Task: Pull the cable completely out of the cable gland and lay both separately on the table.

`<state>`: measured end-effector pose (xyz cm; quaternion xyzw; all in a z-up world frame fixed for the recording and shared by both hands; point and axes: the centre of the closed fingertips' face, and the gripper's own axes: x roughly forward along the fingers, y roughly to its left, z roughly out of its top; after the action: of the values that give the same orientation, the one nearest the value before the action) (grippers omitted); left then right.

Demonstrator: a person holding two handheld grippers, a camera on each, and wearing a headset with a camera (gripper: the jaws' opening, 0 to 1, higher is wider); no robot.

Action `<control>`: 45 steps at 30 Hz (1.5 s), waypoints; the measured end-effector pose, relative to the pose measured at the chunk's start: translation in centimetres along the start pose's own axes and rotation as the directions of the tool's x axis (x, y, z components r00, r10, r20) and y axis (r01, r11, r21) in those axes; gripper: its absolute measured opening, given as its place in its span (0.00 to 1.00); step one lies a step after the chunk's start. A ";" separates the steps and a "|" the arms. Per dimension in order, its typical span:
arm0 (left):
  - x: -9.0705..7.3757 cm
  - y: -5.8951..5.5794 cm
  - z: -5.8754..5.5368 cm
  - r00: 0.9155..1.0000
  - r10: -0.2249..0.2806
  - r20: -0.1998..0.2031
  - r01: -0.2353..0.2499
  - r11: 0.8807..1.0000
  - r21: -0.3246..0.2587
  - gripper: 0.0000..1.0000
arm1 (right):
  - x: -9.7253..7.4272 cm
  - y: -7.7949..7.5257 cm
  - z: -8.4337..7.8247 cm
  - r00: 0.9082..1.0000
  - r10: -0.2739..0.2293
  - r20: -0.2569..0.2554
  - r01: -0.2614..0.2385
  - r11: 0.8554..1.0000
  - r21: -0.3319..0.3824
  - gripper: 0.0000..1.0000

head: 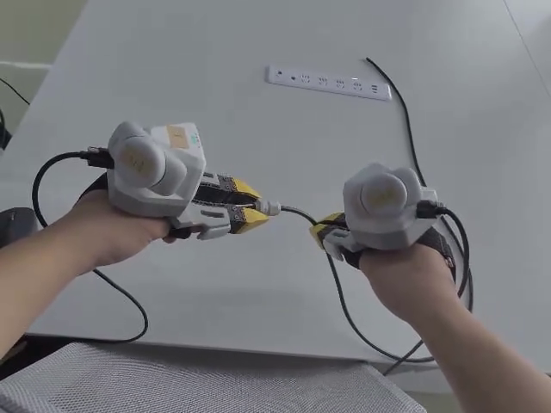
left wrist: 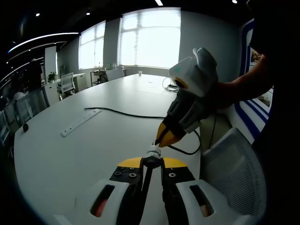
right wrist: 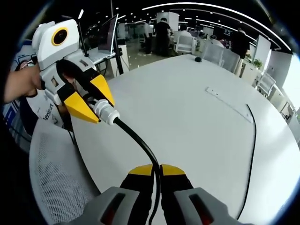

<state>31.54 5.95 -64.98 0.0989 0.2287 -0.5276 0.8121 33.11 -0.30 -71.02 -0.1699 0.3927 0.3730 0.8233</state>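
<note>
White conference table (head: 258, 120), gland and cable held joined above its near edge.
The left gripper (head: 261, 212) has its yellow-tipped jaws clamped on the white cable gland (head: 272, 207). The right gripper (head: 318, 231) pinches the black cable (head: 297, 212) just beyond it, and a short span runs between them. A power strip (head: 327, 82) lies farther back, its cord (head: 405, 112) trailing.

Bright, even daylight, the windows (left wrist: 150, 40) glare white, fisheye edges bend, and shadows on the table (head: 284, 129) are soft.
</note>
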 end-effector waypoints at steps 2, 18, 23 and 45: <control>0.0 0.1 -0.1 1.000 0.001 -0.001 -0.001 1.000 -0.003 0.15 | -0.1 -0.1 0.2 1.000 -0.001 0.011 0.001 1.000 -0.020 0.00; 0.4 0.5 -0.1 1.000 -0.005 -0.011 0.005 1.000 -0.006 0.15 | -1.0 2.7 4.3 0.990 0.048 0.136 -0.002 0.946 -0.323 0.21; 0.3 0.6 -0.3 1.000 -0.002 -0.017 0.002 1.000 -0.003 0.15 | -1.2 3.8 5.6 0.989 0.081 0.128 -0.018 0.902 -0.431 0.14; 0.7 0.8 0.2 1.000 0.000 0.002 0.000 1.000 -0.013 0.15 | -0.7 2.9 5.4 0.992 0.074 0.098 -0.022 0.889 -0.457 0.00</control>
<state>32.56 5.71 -65.23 0.0932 0.2314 -0.5262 0.8129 33.48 4.35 -67.03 -0.3268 0.2516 0.4838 0.7719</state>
